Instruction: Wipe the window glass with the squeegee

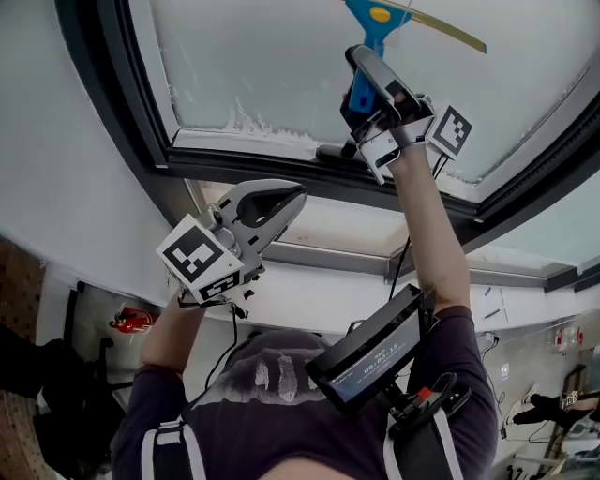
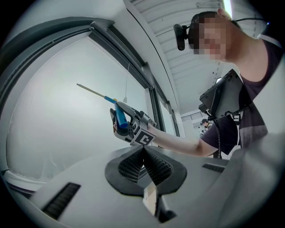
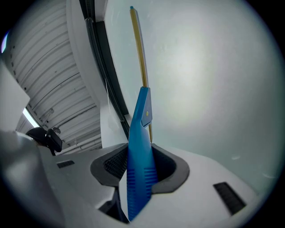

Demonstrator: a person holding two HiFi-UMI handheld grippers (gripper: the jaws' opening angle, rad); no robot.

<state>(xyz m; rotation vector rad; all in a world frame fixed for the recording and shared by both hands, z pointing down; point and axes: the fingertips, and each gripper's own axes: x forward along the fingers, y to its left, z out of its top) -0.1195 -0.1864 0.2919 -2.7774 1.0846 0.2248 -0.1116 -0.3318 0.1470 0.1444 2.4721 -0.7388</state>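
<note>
**Right gripper clamped on the squeegee at the window; left gripper closed and empty.**

I had the right gripper (image 1: pixel 367 80) raised overhead, its jaws pressed tight on the ribbed blue plastic handle of the squeegee (image 3: pixel 140 151). The squeegee's thin yellow blade (image 1: pixel 441 28) ran across the pale, frosted window glass (image 1: pixel 281 56), though I could not tell whether the edge actually touched the pane. The left gripper (image 1: pixel 291 199) hung lower, below the dark window frame (image 1: pixel 141 122) and well apart from the squeegee. Its jaws met tip to tip with nothing between them. The operator's bare right forearm (image 1: pixel 436 234) reached straight up to the glass.
</note>
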